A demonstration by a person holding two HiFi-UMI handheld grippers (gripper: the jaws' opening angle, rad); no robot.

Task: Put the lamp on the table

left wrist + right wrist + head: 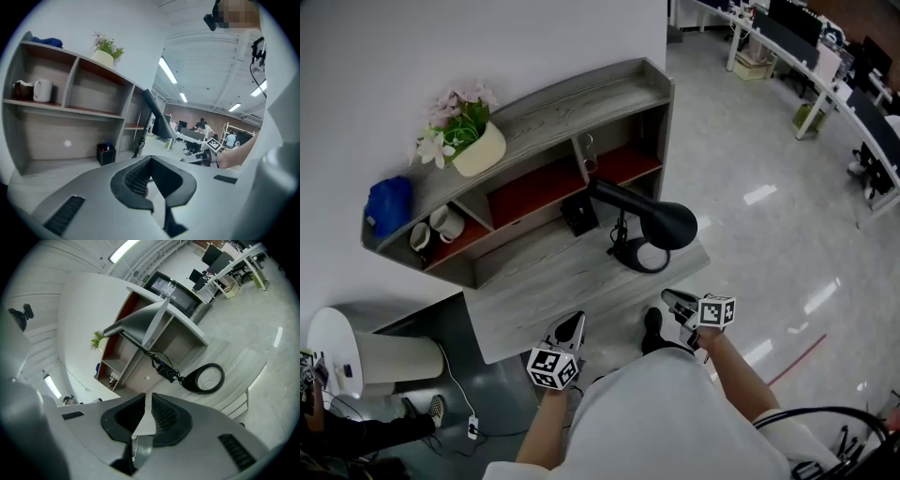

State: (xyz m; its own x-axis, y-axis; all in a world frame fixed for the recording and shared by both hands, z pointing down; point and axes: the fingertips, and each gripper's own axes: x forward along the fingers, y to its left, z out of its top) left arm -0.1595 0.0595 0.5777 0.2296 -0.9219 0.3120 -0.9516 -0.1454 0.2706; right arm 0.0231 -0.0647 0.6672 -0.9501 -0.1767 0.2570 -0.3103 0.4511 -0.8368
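Observation:
The black desk lamp [661,223] stands on the grey wooden table [534,291] under the shelf unit, its round base [642,255] near the table's right front corner. In the right gripper view its ring base [205,378] lies flat on the tabletop, with the shade [140,322] above. The left gripper view shows the lamp [157,117] farther off. My left gripper [572,323] [151,158] hovers at the table's front edge, shut on nothing. My right gripper [675,300] [147,394] hangs just off the front right corner, apart from the lamp, jaws a narrow gap apart and empty.
The shelf unit [581,103] carries a flower pot [473,141], a blue bundle [389,204], mugs [436,227] and a small black box [579,216]. A white bin [366,356] stands at the left. Office desks [825,75] line the far right.

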